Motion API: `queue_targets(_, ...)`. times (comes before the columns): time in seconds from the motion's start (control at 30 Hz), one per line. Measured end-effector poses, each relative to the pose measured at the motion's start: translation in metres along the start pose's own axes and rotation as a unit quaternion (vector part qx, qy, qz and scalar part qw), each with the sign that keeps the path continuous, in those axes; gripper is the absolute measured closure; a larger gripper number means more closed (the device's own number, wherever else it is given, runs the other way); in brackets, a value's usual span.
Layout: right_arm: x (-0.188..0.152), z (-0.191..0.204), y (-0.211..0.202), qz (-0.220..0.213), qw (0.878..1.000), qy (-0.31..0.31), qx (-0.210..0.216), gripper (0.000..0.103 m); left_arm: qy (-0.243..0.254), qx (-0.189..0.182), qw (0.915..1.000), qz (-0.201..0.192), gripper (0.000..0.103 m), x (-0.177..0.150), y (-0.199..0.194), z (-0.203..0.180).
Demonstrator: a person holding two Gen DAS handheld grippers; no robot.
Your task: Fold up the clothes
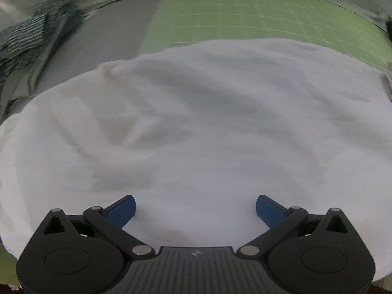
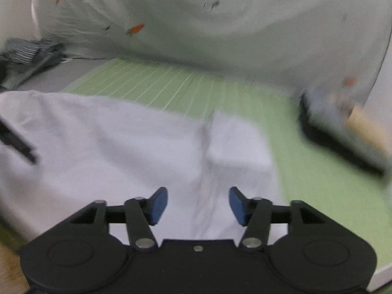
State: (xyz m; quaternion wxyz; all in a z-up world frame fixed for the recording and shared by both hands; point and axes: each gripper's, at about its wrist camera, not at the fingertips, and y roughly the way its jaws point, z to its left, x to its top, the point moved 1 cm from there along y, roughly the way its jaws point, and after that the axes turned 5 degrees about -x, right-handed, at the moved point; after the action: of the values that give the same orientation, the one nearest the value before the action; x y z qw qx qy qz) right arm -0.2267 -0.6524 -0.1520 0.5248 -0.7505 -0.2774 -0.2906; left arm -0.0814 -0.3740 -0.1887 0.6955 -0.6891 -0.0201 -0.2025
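Observation:
A white garment lies spread and wrinkled on a green grid mat. My left gripper hangs just above it, jaws wide open and empty. In the right wrist view the same white garment lies on the mat, with a folded flap at its right side. My right gripper is open and empty above the garment's near edge. A dark blurred part at the left edge is likely the other gripper.
A striped dark garment lies at the far left, also in the right wrist view. A pale cloth backdrop with orange specks hangs behind the mat. A blurred dark object with a tan piece sits at the right.

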Motion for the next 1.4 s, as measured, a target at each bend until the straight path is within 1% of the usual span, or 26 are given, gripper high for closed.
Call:
queue_targets(0.03,0.007,0.003,0.006,-0.006,1.000,-0.009,-0.021,0.023,-0.004,0.002,1.0000,0.003,0.000,-0.001,0.001,0.005)
queue_targets(0.07,0.012,0.005,0.016,-0.006,0.999,-0.022,-0.039,0.022,-0.008,0.003,0.9999,0.006,0.000,-0.002,0.002,0.009)
queue_targets(0.1,0.016,0.008,0.026,-0.003,0.998,-0.038,-0.049,0.021,-0.010,0.000,0.9999,0.007,0.000,-0.004,0.003,0.013)
queue_targets(0.17,0.019,0.010,0.053,0.018,0.995,-0.072,-0.059,0.021,-0.010,-0.011,0.9999,0.004,0.000,-0.010,0.000,0.020)
queue_targets(0.23,0.016,0.015,0.078,0.044,0.991,-0.104,-0.069,0.022,-0.002,-0.012,0.9999,0.002,0.000,-0.013,-0.002,0.021)
queue_targets(0.33,0.011,0.022,0.101,0.086,0.986,-0.125,-0.069,0.023,0.003,-0.018,0.9998,0.003,0.000,-0.016,-0.005,0.021)
queue_targets(0.4,0.009,0.020,0.100,0.090,0.987,-0.112,-0.074,0.025,0.000,-0.026,0.9997,0.002,0.000,-0.019,-0.004,0.024)
queue_targets(0.43,0.008,0.019,0.099,0.091,0.987,-0.104,-0.077,0.036,-0.001,-0.029,0.9996,0.001,0.000,-0.021,-0.004,0.026)
queue_targets(0.47,0.008,0.017,0.098,0.095,0.989,-0.091,-0.072,0.052,-0.001,-0.031,0.9995,0.000,0.000,-0.021,-0.004,0.027)
queue_targets(0.5,0.008,0.013,0.098,0.100,0.990,-0.075,-0.067,0.060,0.000,-0.033,0.9995,0.000,0.000,-0.021,-0.003,0.027)
queue_targets(0.53,0.008,0.008,0.097,0.104,0.991,-0.059,-0.062,0.073,0.000,-0.035,0.9994,-0.001,0.000,-0.020,-0.001,0.028)
queue_targets(0.6,0.010,0.000,0.093,0.101,0.993,-0.021,-0.058,0.083,0.001,-0.039,0.9993,0.001,0.000,-0.016,0.000,0.030)
queue_targets(0.63,0.012,-0.003,0.090,0.099,0.994,0.000,-0.056,0.090,0.002,-0.040,0.9992,0.001,0.000,-0.015,0.001,0.031)
queue_targets(0.67,0.015,-0.007,0.084,0.089,0.994,0.023,-0.057,0.095,0.003,-0.042,0.9991,0.001,0.000,-0.015,0.001,0.032)
queue_targets(0.7,0.021,-0.009,0.074,0.069,0.995,0.046,-0.060,0.097,0.003,-0.043,0.9991,0.002,0.000,-0.015,0.001,0.033)
queue_targets(0.77,0.036,-0.011,0.052,0.028,0.994,0.085,-0.059,0.099,0.005,-0.044,0.9990,0.000,0.000,-0.016,0.001,0.034)
queue_targets(0.83,0.050,-0.007,0.035,0.001,0.993,0.110,-0.041,0.099,0.007,-0.046,0.9989,-0.002,0.000,-0.016,0.001,0.035)
queue_targets(0.87,0.054,-0.002,0.031,-0.001,0.993,0.118,-0.026,0.099,0.008,-0.048,0.9988,-0.002,0.000,-0.015,0.002,0.036)
queue_targets(0.93,0.052,0.013,0.037,0.005,0.992,0.123,0.002,0.099,0.010,-0.052,0.9986,-0.001,0.000,-0.013,0.003,0.037)
queue_targets(1.03,0.028,0.044,0.066,0.055,0.992,0.110,0.033,0.099,0.015,-0.056,0.9983,0.003,0.000,-0.010,0.005,0.039)
queue_targets(1.1,0.015,0.057,0.076,0.080,0.990,0.110,0.043,0.099,0.018,-0.058,0.9981,0.004,0.000,-0.008,0.005,0.041)
queue_targets(1.17,0.021,0.057,0.064,0.065,0.990,0.114,0.051,0.099,0.022,-0.061,0.9979,0.003,0.000,-0.003,0.007,0.044)
queue_targets(1.23,0.036,0.053,0.044,0.030,0.991,0.119,0.055,0.099,0.025,-0.063,0.9977,0.001,0.000,-0.002,0.008,0.045)
queue_targets(1.3,0.047,0.055,0.030,0.001,0.990,0.118,0.074,0.099,0.027,-0.064,0.9976,0.001,0.000,-0.001,0.007,0.045)
queue_targets(1.37,0.047,0.064,0.031,-0.002,0.986,0.130,0.106,0.099,0.028,-0.065,0.9975,0.002,0.000,0.001,0.008,0.046)
queue_targets(1.4,0.041,0.072,0.038,0.009,0.984,0.135,0.118,0.099,0.029,-0.066,0.9974,0.004,0.000,0.001,0.008,0.047)
